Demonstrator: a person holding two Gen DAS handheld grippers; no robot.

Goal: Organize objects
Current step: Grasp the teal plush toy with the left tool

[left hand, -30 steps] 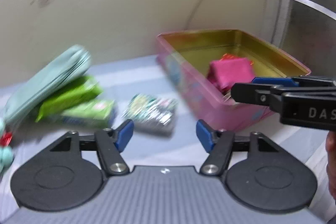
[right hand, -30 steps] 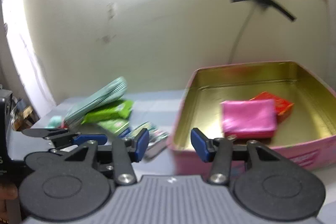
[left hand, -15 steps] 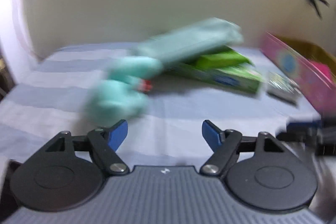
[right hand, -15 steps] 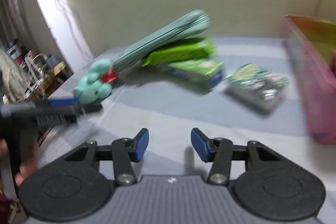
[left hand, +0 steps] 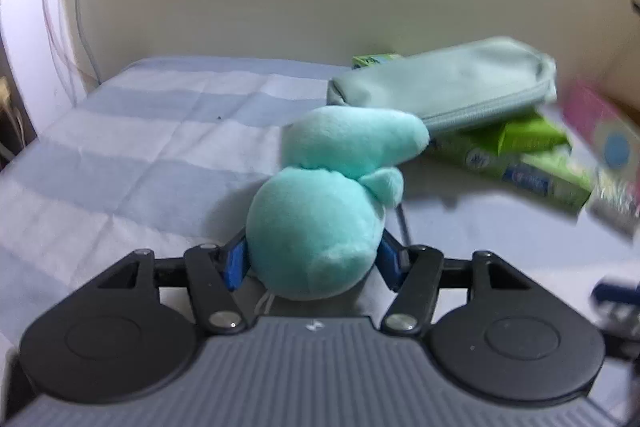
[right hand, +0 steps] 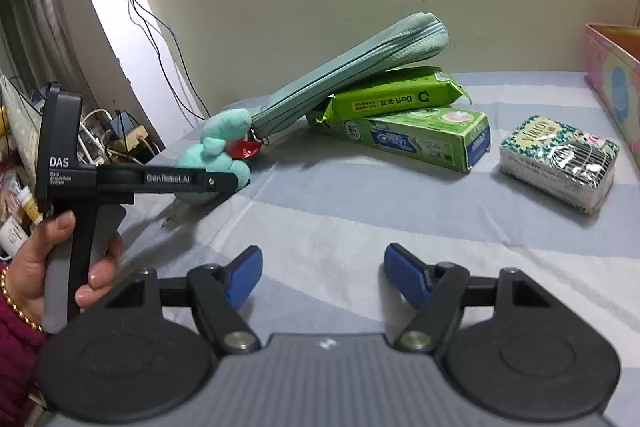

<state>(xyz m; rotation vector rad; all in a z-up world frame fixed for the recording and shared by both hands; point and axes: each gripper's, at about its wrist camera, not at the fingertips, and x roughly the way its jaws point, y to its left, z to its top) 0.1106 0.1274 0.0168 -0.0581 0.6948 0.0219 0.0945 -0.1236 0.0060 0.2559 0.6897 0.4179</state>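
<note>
Striped bed sheet (right hand: 360, 195), cream wall behind. We have the left hand-held gripper (left hand: 312, 263) closing on the teal plush toy (left hand: 316, 219), tethered to the propped pencil pouch (right hand: 340, 75); lifting may drag it over. Right hand-held gripper (right hand: 324, 275) opening, empty.

The round turquoise plush toy (left hand: 316, 239) looks soft and fuzzy — matt pile. The long pale-green zip pouch (right hand: 352, 67) shows smooth matt fabric. The green cardboard toothpaste box (right hand: 420, 139) is printed and slightly glossy; the patterned plastic-wrapped packet (right hand: 560, 159) shines — crinkled film. The blue-and-white striped cloth (right hand: 360, 219) is matt and creased.
</note>
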